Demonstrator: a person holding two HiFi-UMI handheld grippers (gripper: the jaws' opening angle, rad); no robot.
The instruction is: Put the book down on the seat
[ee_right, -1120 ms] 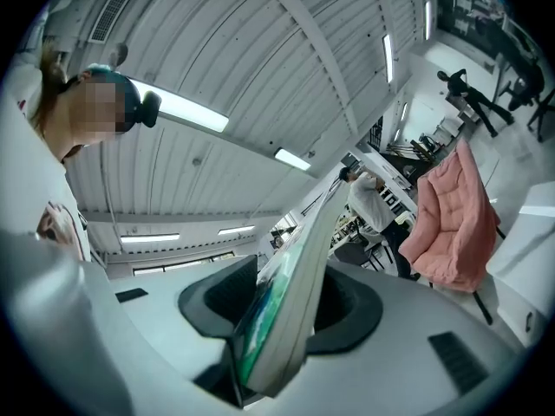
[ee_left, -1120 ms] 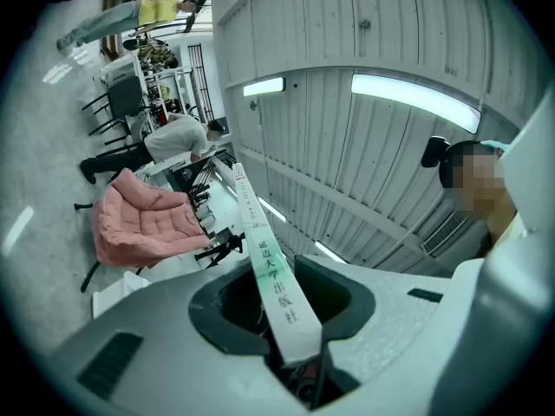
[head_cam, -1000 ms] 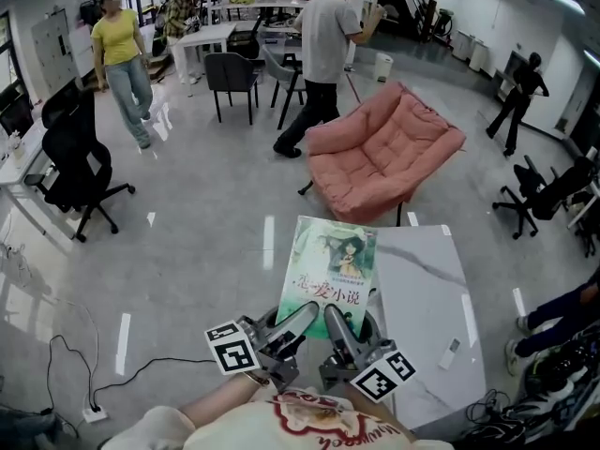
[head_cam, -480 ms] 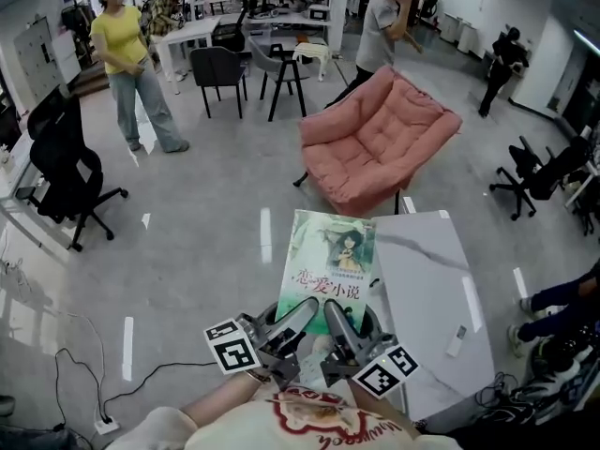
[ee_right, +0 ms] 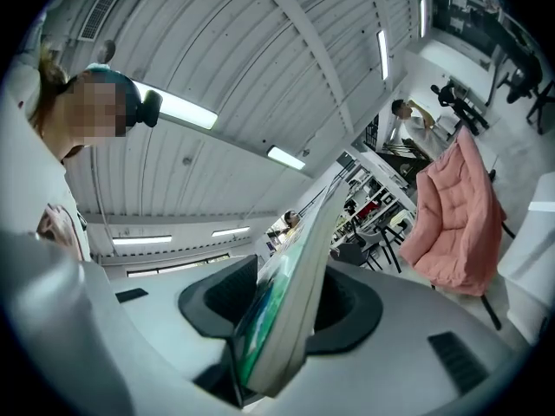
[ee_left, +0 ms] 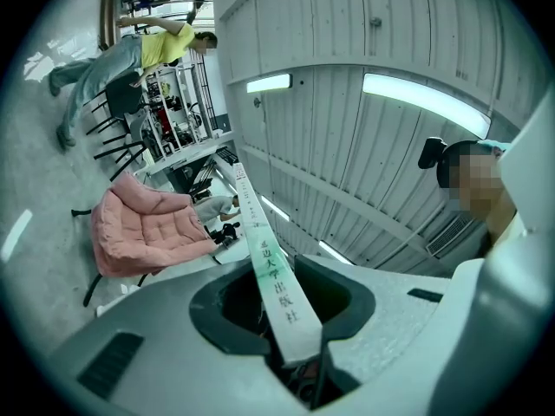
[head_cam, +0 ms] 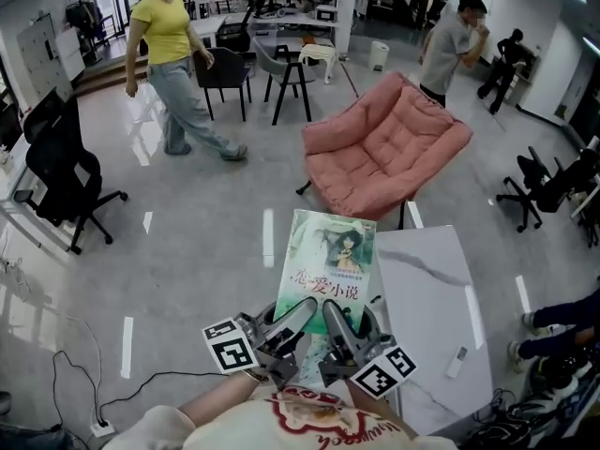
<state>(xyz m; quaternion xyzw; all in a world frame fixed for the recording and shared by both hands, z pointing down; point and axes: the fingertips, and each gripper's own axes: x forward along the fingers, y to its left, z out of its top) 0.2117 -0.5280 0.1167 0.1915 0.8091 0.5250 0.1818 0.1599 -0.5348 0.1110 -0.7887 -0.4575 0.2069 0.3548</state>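
A green-covered book point(head_cam: 327, 262) is held flat and level in front of me, its near edge clamped by both grippers. My left gripper point(head_cam: 292, 319) is shut on the near left part of the book and my right gripper point(head_cam: 335, 321) is shut on the near right part. In the left gripper view the book's white spine point(ee_left: 274, 287) runs out from between the jaws. In the right gripper view the book's page edge point(ee_right: 295, 302) sits between the jaws. The seat, a pink cushioned chair point(head_cam: 389, 146), stands on the floor beyond the book's far edge and apart from it.
A white marble table point(head_cam: 433, 319) lies right of the book, with a small white item point(head_cam: 456, 362) on it. Black office chairs stand at the left point(head_cam: 64, 172) and right point(head_cam: 553, 184). A person in yellow point(head_cam: 173, 59) walks behind; another person point(head_cam: 450, 45) stands past the seat. Cables point(head_cam: 84, 382) lie on the floor.
Both grippers keep their hold on the book at the same spot in view. The person in yellow has walked rightwards. The person in grey has moved from the seat's left to its far right.
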